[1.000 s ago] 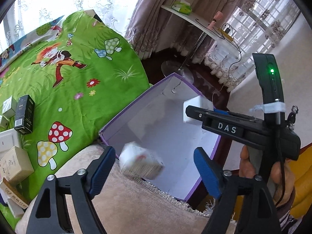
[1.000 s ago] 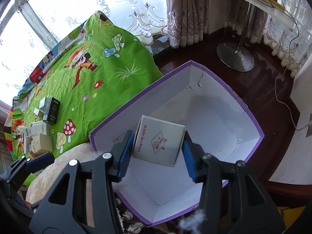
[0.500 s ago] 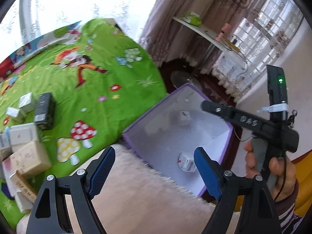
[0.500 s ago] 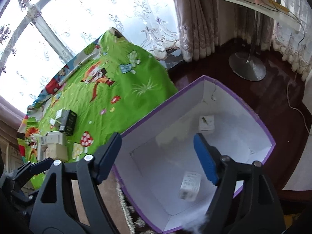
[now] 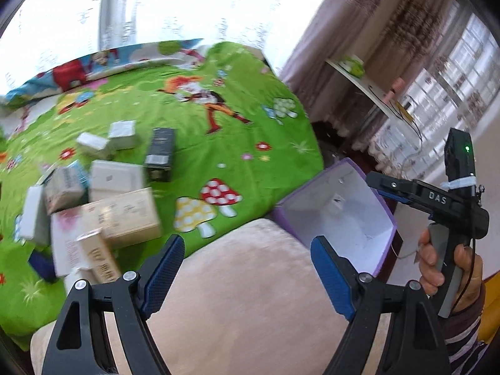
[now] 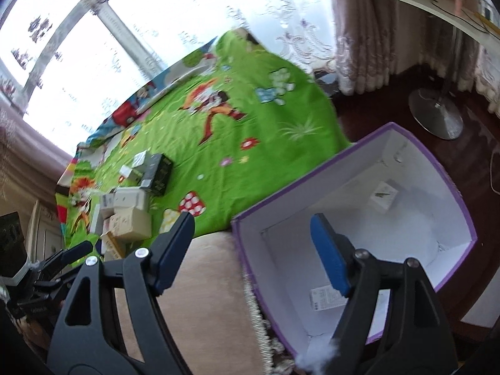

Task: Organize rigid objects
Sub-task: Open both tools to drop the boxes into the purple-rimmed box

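Pile of small cardboard boxes (image 5: 103, 206) blurred, labels unreadable. Purple-rimmed white bin (image 6: 453, 193): right view alone shows two boxes inside (one half-hidden). Left gripper (image 5: 247, 268), right gripper (image 6: 253, 250) both wide, empty.

One purple bin (image 6: 462, 206) holds two small boxes (image 6: 382, 194) — roughly ten boxes (image 5: 125, 215) crowd the green sheet (image 5: 218, 143), blurred.

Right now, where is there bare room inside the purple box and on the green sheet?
Purple box: bare floor between the far small white box and the near labelled box. Green sheet: bare from the black box to the purple box. Crowded: the pile of boxes at the sheet's left.
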The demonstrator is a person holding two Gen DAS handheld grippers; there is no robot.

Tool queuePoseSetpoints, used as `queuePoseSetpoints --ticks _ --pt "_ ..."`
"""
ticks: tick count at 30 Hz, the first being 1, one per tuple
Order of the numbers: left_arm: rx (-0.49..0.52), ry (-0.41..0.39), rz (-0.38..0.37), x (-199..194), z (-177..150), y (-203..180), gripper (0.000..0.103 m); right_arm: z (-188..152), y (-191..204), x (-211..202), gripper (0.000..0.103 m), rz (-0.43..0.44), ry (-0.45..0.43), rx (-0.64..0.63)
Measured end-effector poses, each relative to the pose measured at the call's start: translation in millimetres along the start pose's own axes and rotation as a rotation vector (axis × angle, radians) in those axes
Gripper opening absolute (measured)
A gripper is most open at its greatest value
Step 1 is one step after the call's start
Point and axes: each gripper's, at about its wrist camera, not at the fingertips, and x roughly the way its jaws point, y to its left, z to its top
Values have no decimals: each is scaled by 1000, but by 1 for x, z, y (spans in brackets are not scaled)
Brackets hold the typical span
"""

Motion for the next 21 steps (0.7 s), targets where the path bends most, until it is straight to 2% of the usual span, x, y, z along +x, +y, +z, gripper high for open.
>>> queuePoseSetpoints --ticks 12,21 --pt "-166 -43 47 -29 -23 84 84 -3 52 18 79 -34 45 -96" --pt "-244 -58 84 -44 -39 125 84 -11 92 30 79 -182 32 -233"
